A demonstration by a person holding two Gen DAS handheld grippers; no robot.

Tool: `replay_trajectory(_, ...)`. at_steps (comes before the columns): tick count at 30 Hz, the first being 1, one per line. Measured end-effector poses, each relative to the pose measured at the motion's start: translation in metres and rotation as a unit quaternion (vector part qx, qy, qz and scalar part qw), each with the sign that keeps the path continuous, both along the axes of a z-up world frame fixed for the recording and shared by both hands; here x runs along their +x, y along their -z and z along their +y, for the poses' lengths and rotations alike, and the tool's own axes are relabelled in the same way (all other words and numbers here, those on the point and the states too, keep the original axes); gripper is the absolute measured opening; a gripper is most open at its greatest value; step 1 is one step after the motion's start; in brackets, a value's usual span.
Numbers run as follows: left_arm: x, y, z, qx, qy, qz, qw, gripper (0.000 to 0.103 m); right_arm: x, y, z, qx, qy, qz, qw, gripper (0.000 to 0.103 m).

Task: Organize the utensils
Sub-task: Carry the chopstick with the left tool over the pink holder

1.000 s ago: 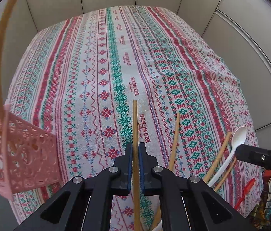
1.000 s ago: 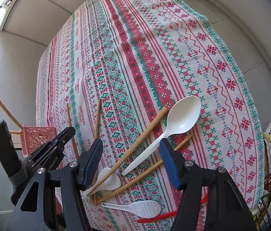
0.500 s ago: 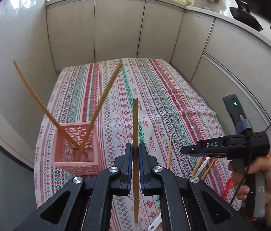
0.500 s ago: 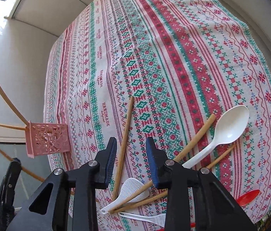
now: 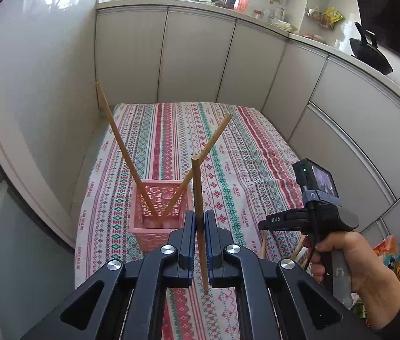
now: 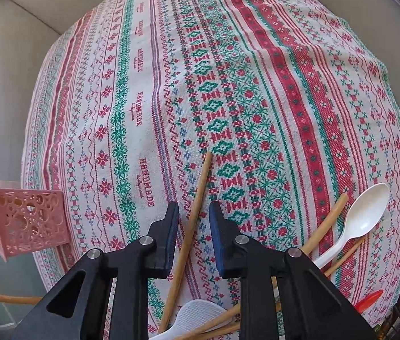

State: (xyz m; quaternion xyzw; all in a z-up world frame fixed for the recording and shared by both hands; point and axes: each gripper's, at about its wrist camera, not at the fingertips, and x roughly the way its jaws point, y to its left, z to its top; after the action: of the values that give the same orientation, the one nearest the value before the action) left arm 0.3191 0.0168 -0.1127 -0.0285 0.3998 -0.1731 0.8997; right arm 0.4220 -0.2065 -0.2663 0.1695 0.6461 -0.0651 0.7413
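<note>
Our left tool is clamped on one chopstick, held upright above the tabletop, just beside and slightly nearer to us than a pink basket. The basket is a small square holder with lacy cut-out walls, standing near the tabletop's left edge. Two chopsticks already lean inside it, splayed apart in a V.

Our right tool hangs low over the striped red, green and white cloth with its jaws apart, straddling another chopstick that lies flat; we cannot tell whether the pads touch it.

We judge the sorting partly done: two sticks are stowed, a third is in hand and not yet dropped in, a fourth is about to be gripped. Still loose at the near right are at least two more chopsticks, a white spoon, a white slotted scoop and a red utensil at the edge.

The chopsticks are plain, slender, light-brown wood, straight and blunt-ended.
</note>
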Motion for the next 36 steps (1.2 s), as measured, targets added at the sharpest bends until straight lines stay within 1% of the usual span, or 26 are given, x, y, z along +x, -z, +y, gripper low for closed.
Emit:
replay_trajectory(2, -0.002, 0.0, 0.004, 0.001, -0.003, -0.001, 1.0, 0.006, 0.002, 0.0, 0.01, -0.04, -0.008, 0.005, 0.999, 0.009)
replay_trajectory(5, 0.001, 0.001, 0.007, 0.0, -0.009, 0.001, 1.0, 0.006, 0.004, 0.001, 0.013, -0.047, -0.007, -0.002, 0.999, 0.009)
replay_trajectory(8, 0.001, 0.002, 0.011, 0.001, -0.016, 0.0, 0.9999, 0.007, 0.004, 0.0, 0.009, -0.018, 0.003, -0.012, 1.0, 0.007)
replay_trajectory(10, -0.001, -0.001, 0.013, 0.006, -0.023, -0.007, 0.9997, 0.006, 0.001, -0.002, 0.003, 0.029, 0.01, -0.015, 0.999, 0.006)
replay_trajectory(11, -0.002, -0.002, 0.014, 0.008, -0.024, -0.011, 0.9996, 0.006, 0.001, -0.006, 0.001, 0.044, 0.01, -0.021, 0.999, 0.006)
replay_trajectory(13, -0.004, -0.006, 0.017, 0.01, -0.028, -0.019, 0.9994, 0.006, -0.004, -0.021, 0.003, 0.053, 0.004, -0.042, 0.998, 0.006)
replay_trajectory(18, -0.012, -0.019, 0.023, 0.001, -0.038, -0.039, 0.9985, 0.006, -0.023, -0.071, 0.005, 0.056, -0.017, -0.108, 0.992, 0.005)
replay_trajectory(21, -0.02, -0.031, 0.024, 0.002, -0.039, -0.053, 0.9978, 0.006, -0.042, -0.101, 0.008, 0.054, -0.026, -0.145, 0.988, 0.005)
replay_trajectory(26, -0.039, -0.057, 0.026, -0.003, -0.043, -0.093, 0.9948, 0.006, -0.065, -0.146, 0.006, 0.055, -0.033, -0.207, 0.976, 0.005)
replay_trajectory(29, -0.053, -0.075, 0.028, -0.011, -0.047, -0.129, 0.9905, 0.006, -0.078, -0.172, 0.006, 0.051, -0.04, -0.247, 0.967, 0.005)
replay_trajectory(32, -0.067, -0.089, 0.032, -0.016, -0.074, -0.176, 0.9815, 0.006, -0.089, -0.195, 0.009, 0.052, -0.045, -0.286, 0.956, 0.005)
replay_trajectory(34, -0.07, -0.095, 0.034, -0.021, -0.09, -0.201, 0.9752, 0.006, -0.095, -0.206, 0.012, 0.048, -0.051, -0.302, 0.951, 0.005)
replay_trajectory(36, -0.07, -0.095, 0.035, -0.024, -0.102, -0.22, 0.97, 0.006, -0.097, -0.211, 0.016, 0.047, -0.056, -0.309, 0.948, 0.005)
